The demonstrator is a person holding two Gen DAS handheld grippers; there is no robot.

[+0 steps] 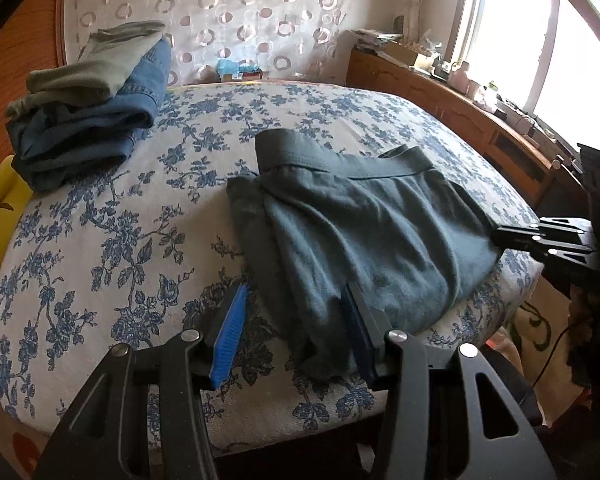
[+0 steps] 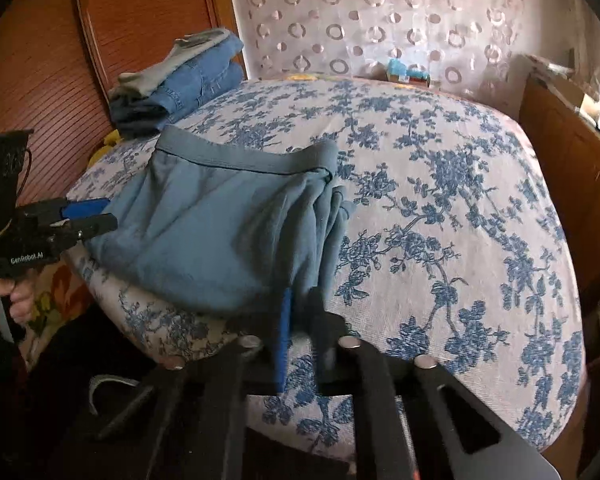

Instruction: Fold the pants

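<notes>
Two grippers: both work the near edge of one garment, on a bed with a white bedspread printed with blue flowers (image 1: 100, 208).
Pants: grey-blue soft cotton pants (image 1: 364, 232), already folded into a thick pad, waistband on the far side, lying just ahead of both grippers at the near edge of the bed.
Left gripper (image 1: 296, 320): jaws stand partly apart; the blue-padded finger (image 1: 230, 332) rests on bare bedspread beside the cloth, the other finger lies on the pants' near hem. Nothing is pinched yet.
Right gripper (image 2: 300, 320): jaws drawn close together at the bunched corner of the pants; its blurred view suggests folds of cloth are caught between the fingers, though how many layers I cannot tell.
Step in hand: my reading is that both near corners are being taken so the hem can be carried over towards the waistband.
Doing it well, left: slide the padded finger under the hem before closing, so all layers are caught, not only the top one.
Doing it well, right: check the grip holds the whole bundle; loose folds hang beside it.
Lift: raise both corners together and evenly, keeping the edge taut, so the fold lands square.
Risk: uneven pull would skew the pad or drag it off the bed's edge.
Farther from the grippers: folded blue jeans under a grey-green garment (image 1: 88, 100), stacked well beyond the left gripper.
</notes>
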